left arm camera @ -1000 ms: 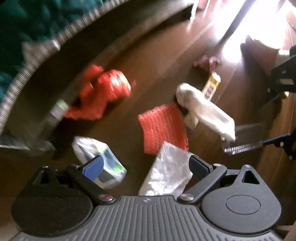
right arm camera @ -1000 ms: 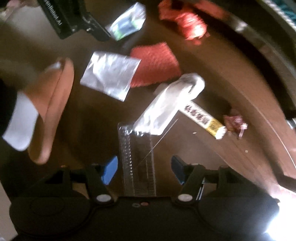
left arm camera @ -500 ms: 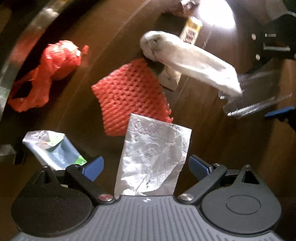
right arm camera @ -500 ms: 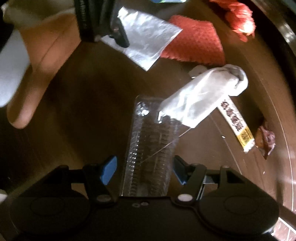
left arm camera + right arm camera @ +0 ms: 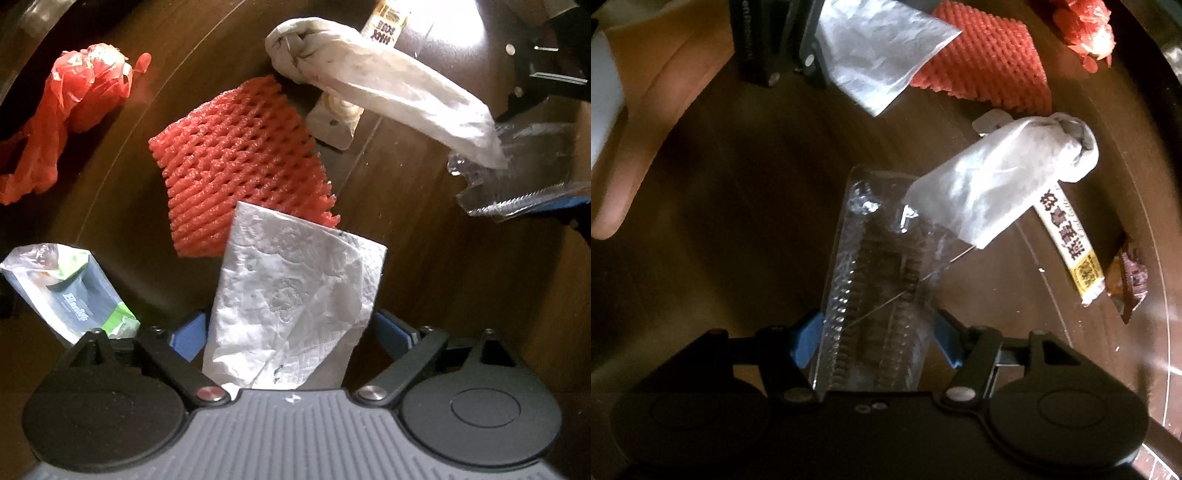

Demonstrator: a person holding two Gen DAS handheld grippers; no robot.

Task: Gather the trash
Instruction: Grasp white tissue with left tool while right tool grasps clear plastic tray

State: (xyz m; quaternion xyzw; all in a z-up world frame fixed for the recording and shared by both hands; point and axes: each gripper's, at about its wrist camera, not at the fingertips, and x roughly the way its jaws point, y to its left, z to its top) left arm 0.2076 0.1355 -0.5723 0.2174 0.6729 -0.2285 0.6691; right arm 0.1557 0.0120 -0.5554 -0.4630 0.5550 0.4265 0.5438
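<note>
Left tool (image 5: 291, 334): jaws apart, just been closing, straddling crumpled white napkin (image 5: 295, 310) on floor (image 5: 461, 295), long axis pointing away. Right tool (image 5: 877, 339): jaws apart astride clear ribbed plastic tray (image 5: 875, 295), lengthwise.

Red mesh foam net (image 5: 240, 162), white embossed tissue (image 5: 295, 306)

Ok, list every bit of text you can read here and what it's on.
"Bl…": pouch; the rest of the word is blurred.
Stick packet: Chinese characters and a yellow end label, too blurred to read.
Brown wrapper: print unreadable.
</note>
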